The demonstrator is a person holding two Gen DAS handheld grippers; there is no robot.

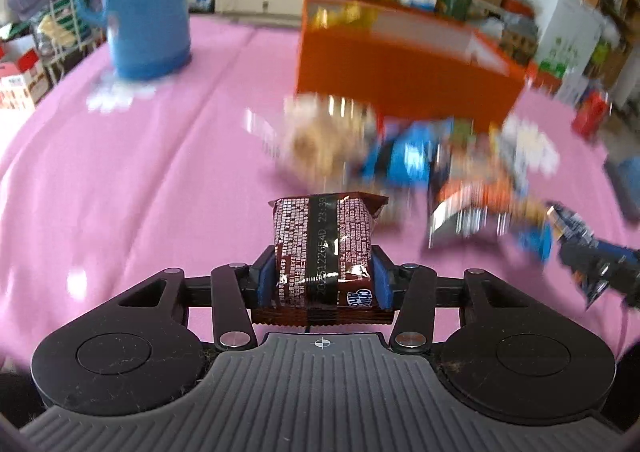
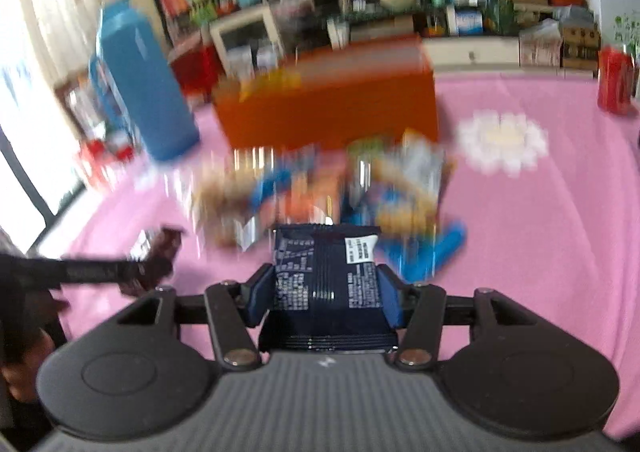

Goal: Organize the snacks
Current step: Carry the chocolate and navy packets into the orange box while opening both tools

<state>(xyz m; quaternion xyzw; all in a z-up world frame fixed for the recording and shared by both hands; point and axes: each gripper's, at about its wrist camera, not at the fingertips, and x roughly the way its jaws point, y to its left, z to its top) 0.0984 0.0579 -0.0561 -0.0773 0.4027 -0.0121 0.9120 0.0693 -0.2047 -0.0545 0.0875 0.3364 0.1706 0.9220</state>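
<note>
Counter (image 1: 120,171): draped in pink cloth, it carries everything that follows. Orange box (image 1: 400,79): open-topped, at the far side of the counter, seemingly the bin for sorted snacks. Blue jug (image 1: 144,3): upright to the left of the box, well apart from it. Snack pile (image 1: 420,159): blurred loose packets lying just in front of the box, not yet sorted. My left gripper (image 1: 325,276): blue pads clamped on the sides of a brown cookie packet (image 1: 324,244), which appears lifted clear of the cloth. My right gripper (image 2: 326,292): pads pressed against a dark navy packet (image 2: 326,276), likewise held above the counter.

Step in hand, as I judge it: both packets are picked and in transit toward the box. The next move calls for carrying each forward over the pile, clearing the near wall of the box, then releasing the packets inside without my two grippers colliding.
</note>
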